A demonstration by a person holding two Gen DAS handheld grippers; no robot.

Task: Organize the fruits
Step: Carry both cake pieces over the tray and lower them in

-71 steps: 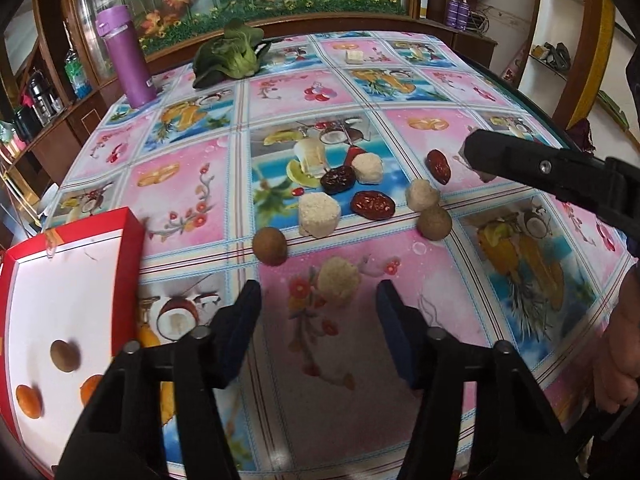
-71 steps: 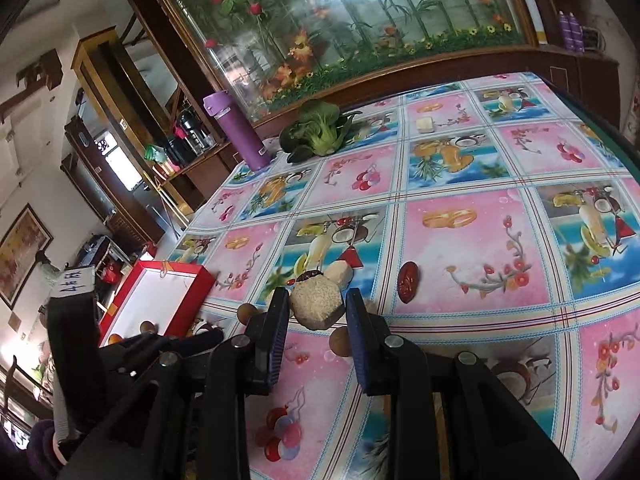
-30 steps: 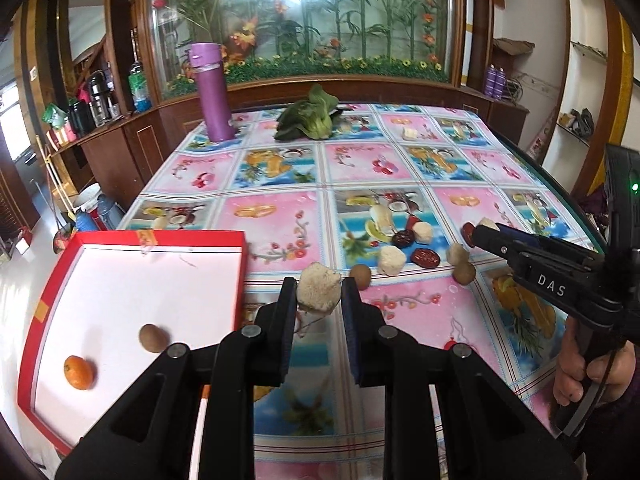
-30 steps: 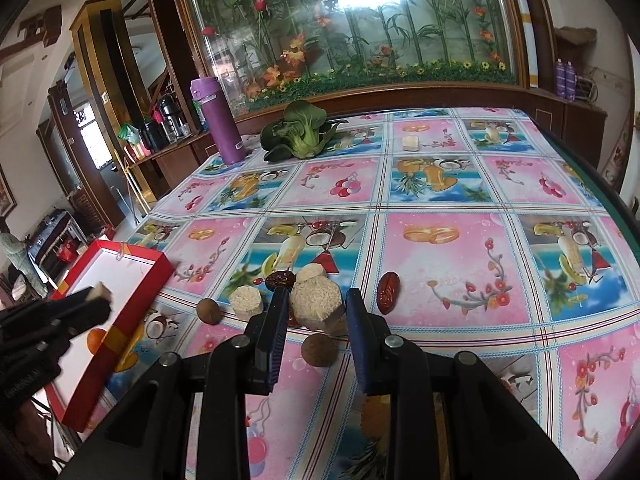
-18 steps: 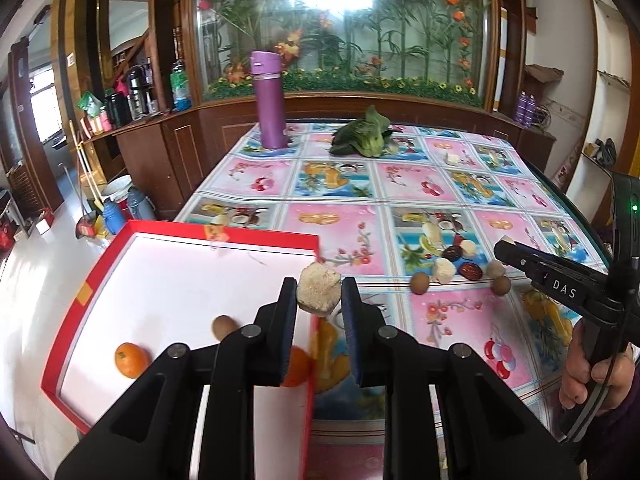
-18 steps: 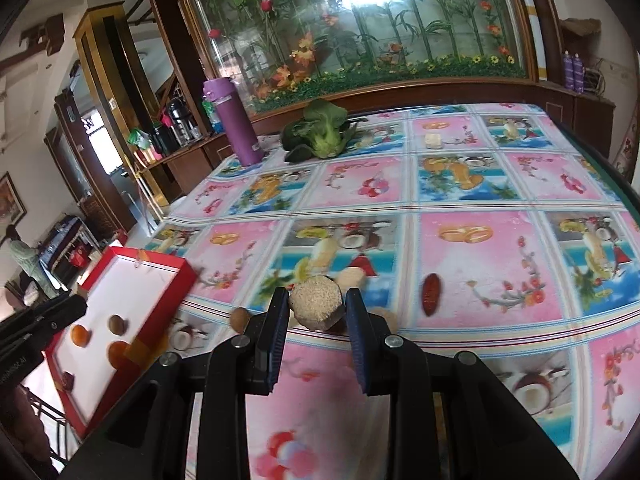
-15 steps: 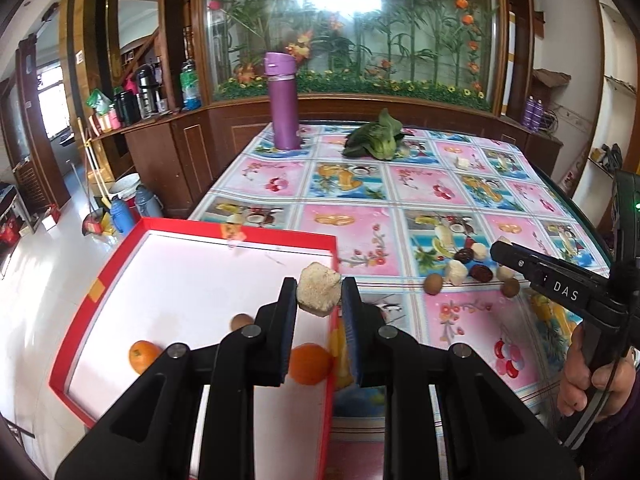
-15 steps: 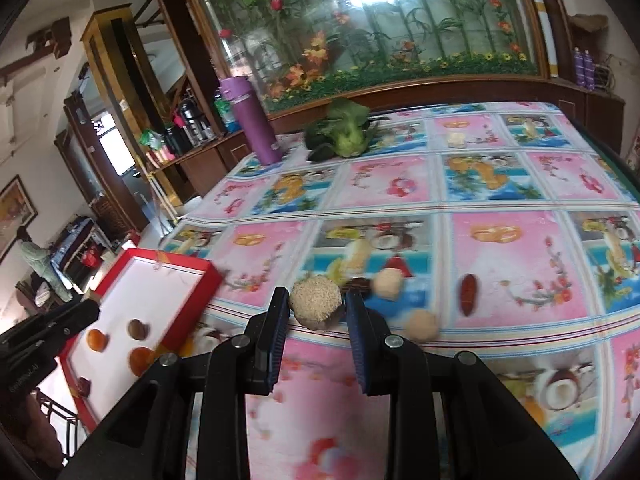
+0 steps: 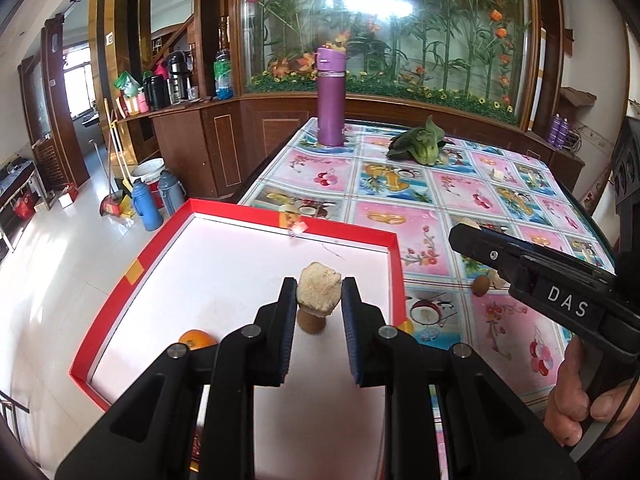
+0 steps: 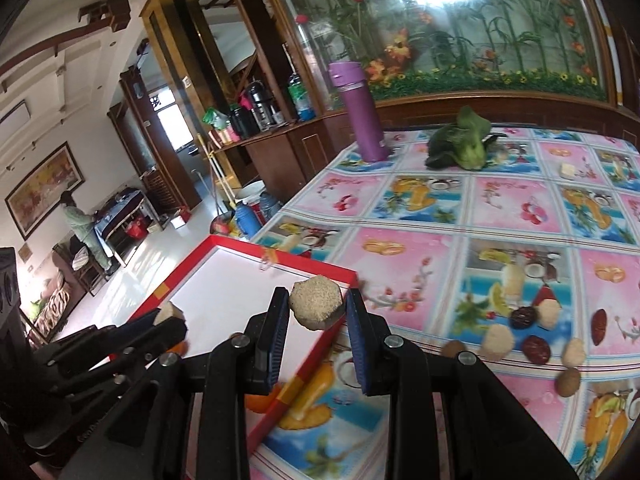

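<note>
My left gripper (image 9: pixel 319 296) is shut on a rough beige lump (image 9: pixel 319 289) and hangs over the white floor of the red-rimmed tray (image 9: pixel 224 264). Under it in the tray lie a brown round fruit (image 9: pixel 311 323) and an orange (image 9: pixel 195 339). My right gripper (image 10: pixel 317 309) is shut on a second beige lump (image 10: pixel 316 306), above the tray's right rim (image 10: pixel 320 268). More beige lumps (image 10: pixel 497 337), red dates (image 10: pixel 536 349) and brown round fruits (image 10: pixel 569 383) lie on the fruit-print tablecloth to the right.
A purple bottle (image 10: pixel 362 112) and a green leafy vegetable (image 10: pixel 460 144) stand at the table's far end. The tray overhangs the table's left edge, above the tiled floor. A hand (image 9: pixel 576 400) holds the right gripper's handle. A person stands far off at a table in the room.
Both grippers have carried their beige lumps leftward, away from the fruit pile. The left one is now over the tray's floor, the right one over its right rim.
</note>
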